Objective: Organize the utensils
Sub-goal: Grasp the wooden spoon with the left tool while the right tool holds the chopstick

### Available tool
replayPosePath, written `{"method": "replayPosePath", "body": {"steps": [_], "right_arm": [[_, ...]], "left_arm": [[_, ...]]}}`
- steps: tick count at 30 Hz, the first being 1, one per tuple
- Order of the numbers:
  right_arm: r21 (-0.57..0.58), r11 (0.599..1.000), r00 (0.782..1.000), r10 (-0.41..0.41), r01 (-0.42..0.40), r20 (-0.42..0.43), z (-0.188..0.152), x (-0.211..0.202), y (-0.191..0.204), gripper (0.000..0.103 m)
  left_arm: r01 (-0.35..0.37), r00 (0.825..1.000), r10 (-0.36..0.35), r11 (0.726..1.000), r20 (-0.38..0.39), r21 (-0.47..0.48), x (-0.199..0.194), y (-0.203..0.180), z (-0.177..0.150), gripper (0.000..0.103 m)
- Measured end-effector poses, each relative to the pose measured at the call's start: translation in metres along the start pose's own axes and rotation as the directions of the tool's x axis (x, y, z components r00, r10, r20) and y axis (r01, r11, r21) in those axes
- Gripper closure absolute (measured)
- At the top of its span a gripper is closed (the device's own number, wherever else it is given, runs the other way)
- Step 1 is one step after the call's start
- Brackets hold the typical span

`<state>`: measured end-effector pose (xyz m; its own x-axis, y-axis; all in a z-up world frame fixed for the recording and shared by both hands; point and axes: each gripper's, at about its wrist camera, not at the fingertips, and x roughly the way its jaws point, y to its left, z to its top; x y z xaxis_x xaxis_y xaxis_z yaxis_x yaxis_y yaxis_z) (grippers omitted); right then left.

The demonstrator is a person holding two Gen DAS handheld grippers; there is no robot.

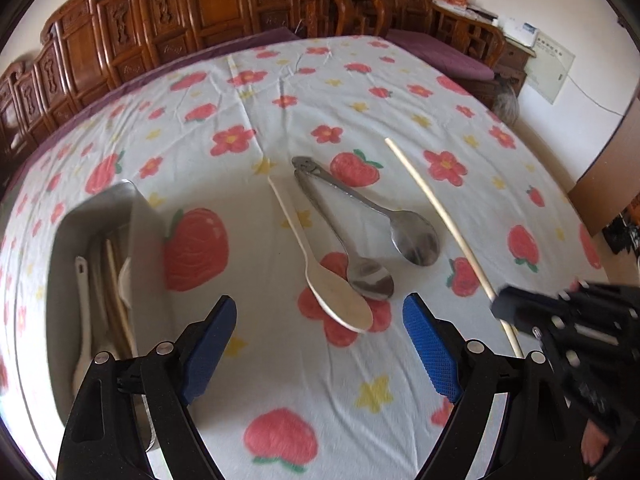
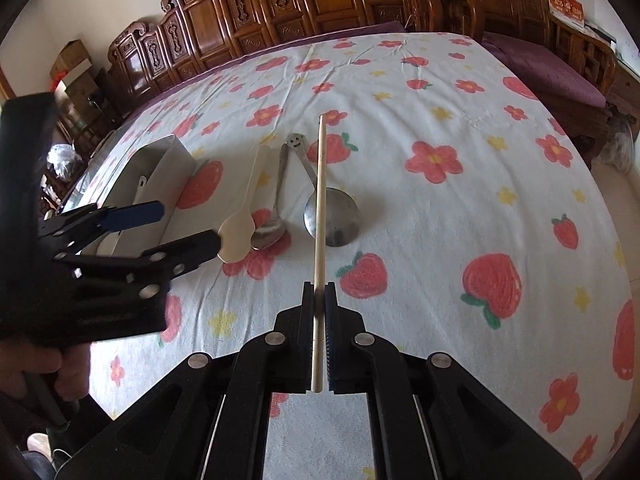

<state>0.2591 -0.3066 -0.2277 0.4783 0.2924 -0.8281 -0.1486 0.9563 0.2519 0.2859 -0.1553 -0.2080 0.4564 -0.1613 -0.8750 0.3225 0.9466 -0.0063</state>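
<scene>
Pinching a slim round wooden chopstick (image 2: 319,216), right gripper (image 2: 319,304) fingers close flat.

Outside the metal tray (image 1: 148,240) lie two steel spoons (image 1: 414,238), one cream spoon (image 1: 340,300) and one chopstick (image 1: 440,216); inside it, one white spoon (image 1: 82,312).

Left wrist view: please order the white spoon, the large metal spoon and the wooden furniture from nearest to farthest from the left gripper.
Measured from the left gripper, which is open:
1. White spoon: its bowl lies between the fingertips, on the cloth.
2. Large metal spoon: further out, to the right.
3. Wooden furniture: beyond the far edge of the cloth.
</scene>
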Motion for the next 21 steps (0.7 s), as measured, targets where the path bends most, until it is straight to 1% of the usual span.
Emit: {"method": "replayPosePath", "body": {"steps": [3, 9, 11, 13, 17, 19, 21], "right_arm": [[0.002, 1.0, 1.0, 0.011, -0.011, 0.004, -0.004, -0.001, 0.0, 0.097], [0.015, 0.999, 0.999, 0.036, -0.036, 0.012, -0.008, -0.002, -0.001, 0.097], [0.021, 0.999, 0.999, 0.044, -0.044, 0.017, -0.009, -0.003, -0.001, 0.097], [0.019, 0.999, 0.999, 0.039, -0.039, 0.018, -0.009, -0.005, -0.002, 0.097], [0.004, 1.0, 0.999, 0.027, -0.028, 0.03, -0.005, -0.011, 0.001, 0.097], [-0.017, 0.999, 0.999, 0.028, -0.027, 0.036, -0.003, -0.016, 0.003, 0.097], [-0.035, 0.999, 0.999, 0.004, -0.002, 0.048, -0.001, -0.02, 0.002, 0.097]], "left_arm": [[-0.01, 0.999, 0.009, 0.999, -0.036, -0.038, 0.015, 0.005, 0.003, 0.033], [0.007, 0.996, -0.018, 0.992, -0.093, -0.123, 0.032, 0.017, 0.008, 0.051], [0.007, 0.995, -0.022, 0.99, -0.102, -0.139, 0.035, 0.018, 0.008, 0.052], [0.007, 0.994, -0.023, 0.99, -0.11, -0.144, 0.036, 0.016, 0.007, 0.058], [0.007, 0.992, -0.026, 0.988, -0.121, -0.154, 0.041, 0.012, 0.007, 0.059], [-0.002, 0.993, -0.016, 0.988, -0.117, -0.157, 0.042, 0.01, 0.007, 0.059], [-0.012, 0.993, -0.007, 0.987, -0.116, -0.16, 0.041, 0.008, 0.006, 0.059]]}}
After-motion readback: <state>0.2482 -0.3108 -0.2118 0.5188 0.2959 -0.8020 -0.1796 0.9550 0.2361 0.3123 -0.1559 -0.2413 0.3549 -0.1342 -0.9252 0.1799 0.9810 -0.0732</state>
